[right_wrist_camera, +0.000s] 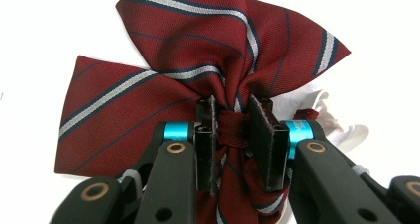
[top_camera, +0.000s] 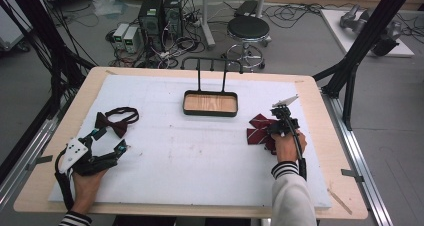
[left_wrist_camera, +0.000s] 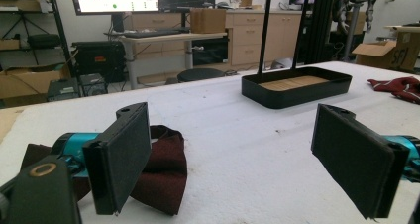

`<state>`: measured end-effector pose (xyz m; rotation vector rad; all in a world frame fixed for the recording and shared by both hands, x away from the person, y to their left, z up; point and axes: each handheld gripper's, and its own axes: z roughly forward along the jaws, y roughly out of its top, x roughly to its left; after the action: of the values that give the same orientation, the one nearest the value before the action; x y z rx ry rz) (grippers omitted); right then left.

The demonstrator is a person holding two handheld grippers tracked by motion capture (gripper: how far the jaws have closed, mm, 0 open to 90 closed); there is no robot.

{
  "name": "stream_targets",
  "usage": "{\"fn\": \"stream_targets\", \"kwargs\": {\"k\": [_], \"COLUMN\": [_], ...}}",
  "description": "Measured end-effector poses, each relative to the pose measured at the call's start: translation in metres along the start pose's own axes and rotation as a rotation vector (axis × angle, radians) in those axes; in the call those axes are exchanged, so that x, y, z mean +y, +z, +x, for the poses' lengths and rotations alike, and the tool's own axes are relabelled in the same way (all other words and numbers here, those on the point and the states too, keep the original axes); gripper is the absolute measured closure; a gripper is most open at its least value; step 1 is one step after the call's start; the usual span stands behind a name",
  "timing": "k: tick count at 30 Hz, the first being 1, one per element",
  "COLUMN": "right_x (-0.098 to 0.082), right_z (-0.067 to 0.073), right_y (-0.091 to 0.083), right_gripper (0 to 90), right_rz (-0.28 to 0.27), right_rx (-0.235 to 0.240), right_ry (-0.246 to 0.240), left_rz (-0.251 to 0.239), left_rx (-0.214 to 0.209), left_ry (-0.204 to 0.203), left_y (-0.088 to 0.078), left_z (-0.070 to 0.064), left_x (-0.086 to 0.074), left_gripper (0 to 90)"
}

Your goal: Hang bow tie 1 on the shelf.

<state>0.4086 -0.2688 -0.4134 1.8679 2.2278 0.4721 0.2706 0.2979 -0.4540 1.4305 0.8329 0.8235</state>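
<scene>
My right tool [right_wrist_camera: 232, 130] clamps the knot of a striped red bow tie [right_wrist_camera: 198, 60] on the worktop [top_camera: 200, 156]. My left tool [left_wrist_camera: 237, 159] rests wide open and empty beside a dark bow tie [left_wrist_camera: 163, 169].

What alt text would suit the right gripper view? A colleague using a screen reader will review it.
The right tongs are shut on the centre knot of a dark red striped bow tie, one black pad on each side of the knot. The bow tie, with white and navy diagonal stripes, lies on a white table cover.
</scene>
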Motion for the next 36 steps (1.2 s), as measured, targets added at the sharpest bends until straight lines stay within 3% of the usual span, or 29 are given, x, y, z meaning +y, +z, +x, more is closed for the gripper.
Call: {"fn": "stream_targets", "kwargs": {"k": [8, 17, 20, 25, 32, 36], "right_x": [0.0, 0.0, 0.0, -0.001, -0.003, -0.004], "right_z": [-0.001, 0.003, 0.003, 0.004, 0.009, 0.012], "right_y": [-0.003, -0.014, -0.021, -0.032, -0.046, -0.053], "right_gripper": [74.1, 74.2, 74.2, 74.3, 74.3, 74.3], "right_rz": [-0.018, -0.118, -0.169, -0.274, -0.413, -0.48], "right_rx": [0.01, 0.048, 0.053, 0.108, 0.147, 0.148], "right_ry": [-0.007, -0.03, -0.041, -0.055, -0.083, -0.108], "left_rz": [0.001, 0.002, 0.002, 0.004, 0.003, 0.003], "left_rx": [0.001, 0.002, 0.002, 0.001, 0.001, 0.001], "left_ry": [0.001, 0.002, 0.002, 0.006, 0.006, 0.006], "left_y": [0.0, 0.0, 0.0, 0.0, 0.0, 0.0], "left_z": [0.0, 0.0, 0.0, 0.0, 0.0, 0.0], "left_x": [0.0, 0.0, 0.0, 0.0, 0.0, 0.0], "left_gripper": [16.0, 15.9, 16.0, 16.0, 16.0, 16.0]}}
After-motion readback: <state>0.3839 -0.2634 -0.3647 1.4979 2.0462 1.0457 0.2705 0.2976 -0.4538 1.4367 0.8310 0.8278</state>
